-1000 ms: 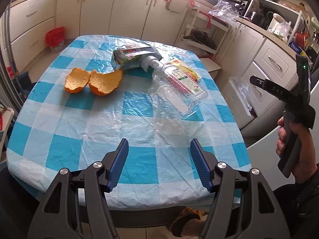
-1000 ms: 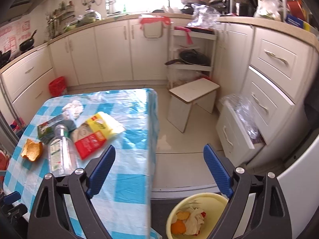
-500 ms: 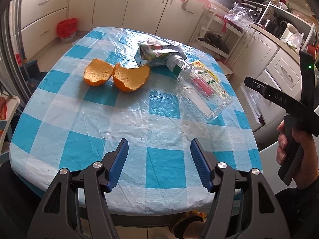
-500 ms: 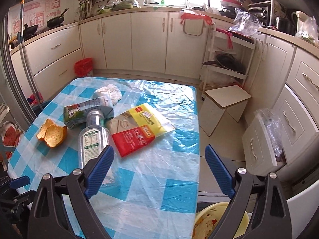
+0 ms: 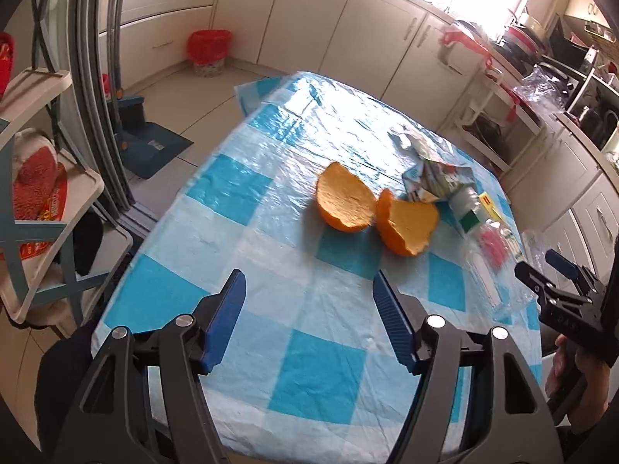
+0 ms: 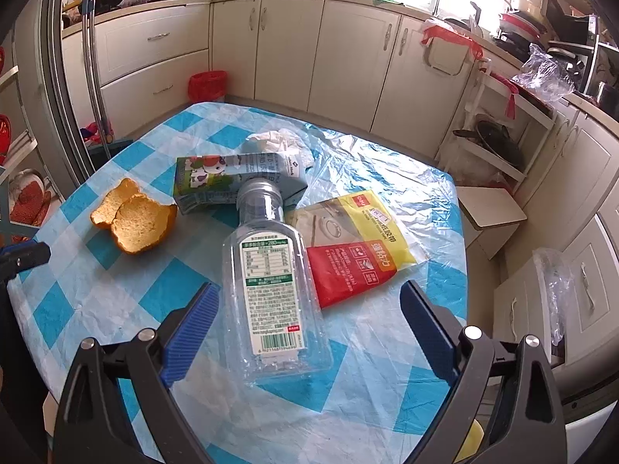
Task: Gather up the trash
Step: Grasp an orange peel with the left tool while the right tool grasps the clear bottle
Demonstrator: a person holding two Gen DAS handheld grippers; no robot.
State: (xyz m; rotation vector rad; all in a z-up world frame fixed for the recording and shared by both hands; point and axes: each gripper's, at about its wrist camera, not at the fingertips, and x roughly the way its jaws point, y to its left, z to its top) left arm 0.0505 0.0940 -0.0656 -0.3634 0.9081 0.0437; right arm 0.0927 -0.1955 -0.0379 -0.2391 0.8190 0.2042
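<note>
Both the left gripper [image 5: 309, 315] and right gripper [image 6: 309, 332] gape wide and empty, the clear flattened plastic bottle [image 6: 271, 290] lying mid-frame between the right one's blue pads [image 6: 191, 332], untouched.

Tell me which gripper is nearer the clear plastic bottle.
Right. The right gripper hangs open just over the bottle; the left gripper is off to the bottle's side, facing the orange peel.

In the left wrist view the clear bottle [image 5: 488, 255] is smeared by blur, its label unreadable, and the right gripper [image 5: 557, 270] is cut by the frame's edge. In the right wrist view the milk carton [image 6: 232, 178] is partly covered by the bottle's neck (its small print illegible), and the crumpled tissue [image 6: 282, 143] lies half hidden behind it.
</note>
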